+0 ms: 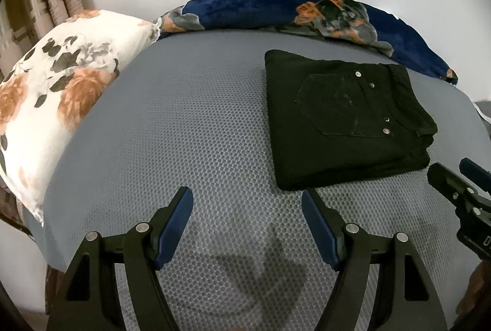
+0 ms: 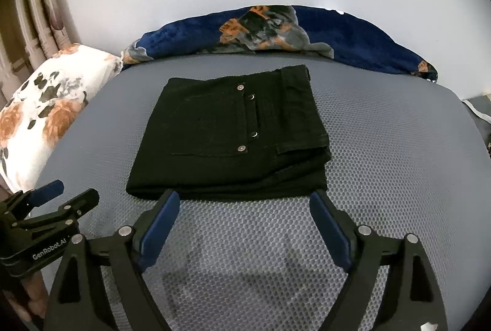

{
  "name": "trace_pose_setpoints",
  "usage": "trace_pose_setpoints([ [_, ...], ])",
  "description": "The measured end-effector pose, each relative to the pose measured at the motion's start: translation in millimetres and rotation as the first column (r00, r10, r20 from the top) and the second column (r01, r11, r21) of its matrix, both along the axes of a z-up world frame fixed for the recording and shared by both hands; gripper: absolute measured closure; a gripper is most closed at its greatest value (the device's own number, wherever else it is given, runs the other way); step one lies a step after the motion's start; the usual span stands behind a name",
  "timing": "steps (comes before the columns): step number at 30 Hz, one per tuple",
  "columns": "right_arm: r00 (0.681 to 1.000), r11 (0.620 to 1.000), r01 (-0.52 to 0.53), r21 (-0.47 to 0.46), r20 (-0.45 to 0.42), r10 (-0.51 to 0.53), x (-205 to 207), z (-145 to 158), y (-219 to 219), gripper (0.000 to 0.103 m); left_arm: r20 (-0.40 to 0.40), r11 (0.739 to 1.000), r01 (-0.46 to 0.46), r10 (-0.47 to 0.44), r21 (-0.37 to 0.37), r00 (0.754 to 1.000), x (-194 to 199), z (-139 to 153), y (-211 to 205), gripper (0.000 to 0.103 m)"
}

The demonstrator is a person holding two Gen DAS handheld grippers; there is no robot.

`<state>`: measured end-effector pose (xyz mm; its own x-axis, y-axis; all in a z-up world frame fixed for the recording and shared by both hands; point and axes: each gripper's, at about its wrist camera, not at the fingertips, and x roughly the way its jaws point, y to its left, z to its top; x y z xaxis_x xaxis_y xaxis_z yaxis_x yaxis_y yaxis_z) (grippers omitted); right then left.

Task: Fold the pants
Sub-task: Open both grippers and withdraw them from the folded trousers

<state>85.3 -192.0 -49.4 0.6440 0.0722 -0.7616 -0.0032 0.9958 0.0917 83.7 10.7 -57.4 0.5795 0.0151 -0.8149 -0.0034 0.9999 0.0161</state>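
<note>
Grey honeycomb-mesh mattress (image 2: 383, 146), black denim pants (image 2: 230, 140) folded square, both hand-held grippers apart, empty.

Black pants (image 2: 227, 140) folded into a compact rectangle on the bed.
They lie flat in stacked layers, back pocket facing up with 4 metal studs along its edge, waistband on the right side, layered edges showing at the near right corner.

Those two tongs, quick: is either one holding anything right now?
Left tongs: open, holding nothing, over bare mattress.
Right tongs: open, holding nothing, just short of the folded black pants.
</note>
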Motion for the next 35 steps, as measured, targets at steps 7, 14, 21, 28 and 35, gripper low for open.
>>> trace_pose_setpoints([
  [7,1.000,1.000,0.001,-0.010,-0.001,-0.001,-4.3,-0.7,3.6,0.016,0.009,1.000,0.007,-0.007,0.000,1.000,-4.9,2.3,-1.7,0.029],
  [14,1.000,1.000,0.003,-0.009,-0.009,-0.003,-6.1,-2.7,5.2,0.016,0.014,1.000,0.007,-0.007,-0.003,1.000,-8.0,2.7,-2.5,0.029],
  [21,1.000,1.000,0.006,-0.005,-0.027,-0.006,-6.1,-7.2,6.7,0.016,0.011,1.000,0.003,-0.003,-0.001,1.000,-7.9,2.5,-2.2,0.029],
  [28,0.999,1.000,0.008,-0.011,-0.035,-0.009,-5.2,-8.6,7.4,0.016,0.014,1.000,0.010,-0.009,-0.024,1.000,-4.0,3.0,2.1,0.029],
  [35,0.999,1.000,0.004,-0.021,-0.043,-0.004,-1.3,-10.0,11.7,0.016,0.020,1.000,-0.004,0.005,-0.023,1.000,3.4,5.6,12.6,0.029],
])
